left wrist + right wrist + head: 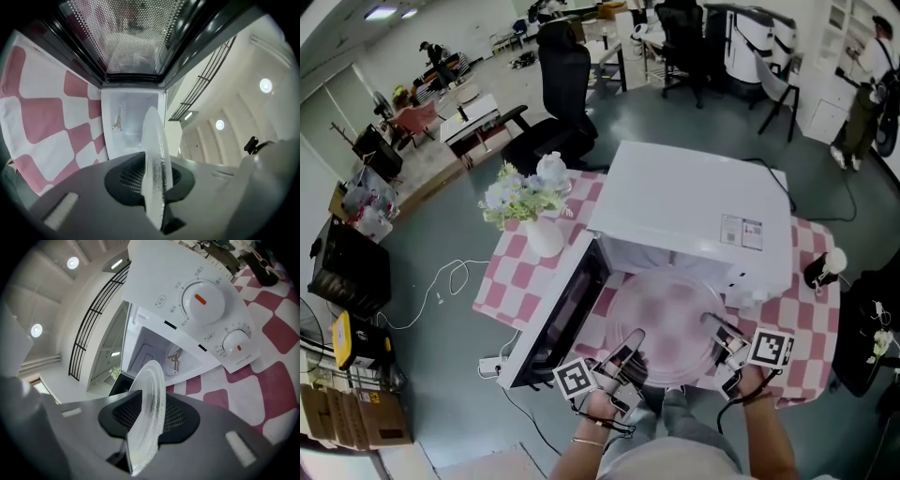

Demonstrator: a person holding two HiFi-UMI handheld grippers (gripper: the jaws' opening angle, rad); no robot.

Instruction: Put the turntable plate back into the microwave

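Glass turntable plate clamped at near-left rim by left gripper, at near-right rim by right gripper; held level just before open microwave.

A table under a pink-and-white checked cloth carries everything. A white microwave sits on it straight ahead of the left gripper and the right gripper. Its door stands open just to the outer side of the left gripper. Farther ahead and to the left of the left gripper stands a white vase of pale flowers. Well out to the right of the right gripper, a small dark object with a white top rests near the table's edge.
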